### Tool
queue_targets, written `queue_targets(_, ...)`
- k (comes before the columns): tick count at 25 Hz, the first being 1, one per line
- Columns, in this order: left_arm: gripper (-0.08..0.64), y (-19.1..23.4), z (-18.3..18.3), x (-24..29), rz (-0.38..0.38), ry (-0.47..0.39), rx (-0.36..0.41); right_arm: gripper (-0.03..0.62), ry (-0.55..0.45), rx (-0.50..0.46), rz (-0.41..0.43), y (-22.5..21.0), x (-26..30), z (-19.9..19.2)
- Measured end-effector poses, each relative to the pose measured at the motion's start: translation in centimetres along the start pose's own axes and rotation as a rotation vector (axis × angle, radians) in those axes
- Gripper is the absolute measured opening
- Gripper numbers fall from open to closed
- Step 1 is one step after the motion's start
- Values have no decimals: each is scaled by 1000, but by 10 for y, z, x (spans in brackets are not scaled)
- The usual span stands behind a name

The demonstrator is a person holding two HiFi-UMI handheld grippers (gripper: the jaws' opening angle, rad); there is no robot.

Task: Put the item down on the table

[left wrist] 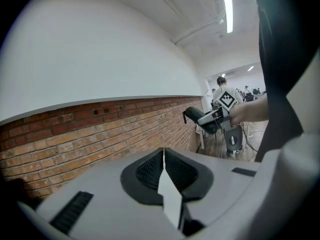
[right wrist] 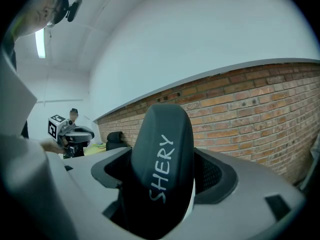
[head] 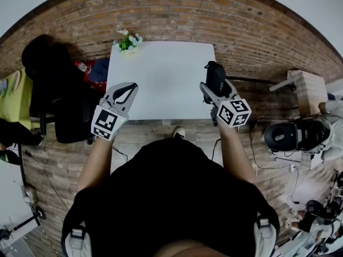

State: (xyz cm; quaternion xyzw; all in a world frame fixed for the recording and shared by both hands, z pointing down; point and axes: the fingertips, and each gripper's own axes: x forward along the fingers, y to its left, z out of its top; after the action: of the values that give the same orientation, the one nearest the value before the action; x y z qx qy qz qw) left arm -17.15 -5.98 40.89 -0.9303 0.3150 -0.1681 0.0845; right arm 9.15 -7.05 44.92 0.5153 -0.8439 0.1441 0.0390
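Observation:
A black oblong case (head: 215,75) with "SHERY" in pale letters (right wrist: 162,171) stands up between the jaws of my right gripper (head: 213,84), which is shut on it. It is held in the air over the right front part of the white table (head: 161,79). My left gripper (head: 128,88) hovers over the table's left front corner, its jaws closed against each other (left wrist: 164,153) with nothing between them. The left gripper view shows the right gripper (left wrist: 216,116) with the case (left wrist: 196,115) off to the right. Neither gripper view shows the table.
A small pot of flowers (head: 128,42) stands at the table's far left corner. A black chair (head: 59,103) is left of the table, a wooden stool (head: 305,87) to its right. A brick wall (right wrist: 260,109) runs behind. A person (left wrist: 221,91) stands far off.

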Motion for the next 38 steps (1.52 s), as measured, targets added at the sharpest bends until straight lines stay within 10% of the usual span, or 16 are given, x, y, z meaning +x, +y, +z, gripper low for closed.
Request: queue_targets(38, 17, 12, 9, 105, 61, 65, -37, 379, 39, 18, 83, -104, 54, 15)
